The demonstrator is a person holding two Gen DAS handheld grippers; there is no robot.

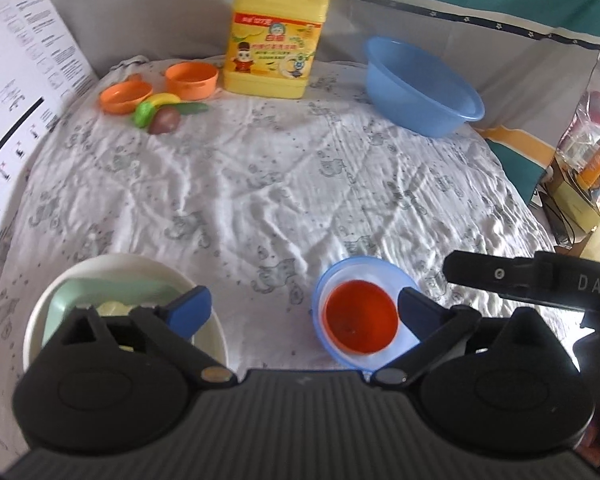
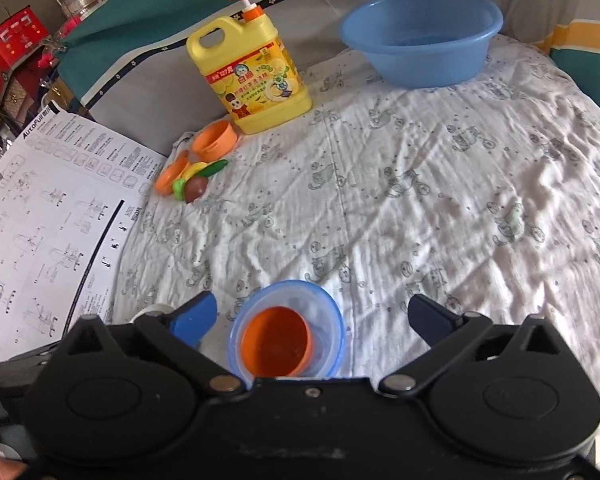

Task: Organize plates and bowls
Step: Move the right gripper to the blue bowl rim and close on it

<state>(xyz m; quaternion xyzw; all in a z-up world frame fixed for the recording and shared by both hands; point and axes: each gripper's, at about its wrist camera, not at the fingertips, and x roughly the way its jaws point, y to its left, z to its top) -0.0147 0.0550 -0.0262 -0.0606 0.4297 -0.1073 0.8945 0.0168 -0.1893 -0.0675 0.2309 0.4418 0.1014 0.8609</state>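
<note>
The left gripper [image 1: 304, 308] stands wide, nothing between its blue-tipped fingers [image 1: 190, 310]; the right gripper [image 2: 312, 322] is spread just as wide, and though the small orange bowl [image 2: 276, 342] sits in the gap between its fingers, neither pad touches it; that orange bowl is nested inside a clear blue-rimmed bowl [image 2: 326, 332], which rests on the white printed cloth [image 2: 420, 208]; in the left wrist view the same pair lies just beside the left gripper's right finger, and to the left, partly behind the other finger, a white bowl [image 1: 42, 320] holds a pale green dish [image 1: 66, 300] with something pale yellow on it, too hidden to name; part of the right gripper's black body shows at the right edge there; farther off, a blue basin [image 2: 420, 36] stands at the far right of the cloth; a yellow detergent jug [image 2: 252, 80] stands at the far middle; two orange toy pots [image 1: 160, 86] and toy fruit [image 1: 160, 114] lie just beside it; a printed instruction sheet [image 2: 48, 208] lies along the left.
</note>
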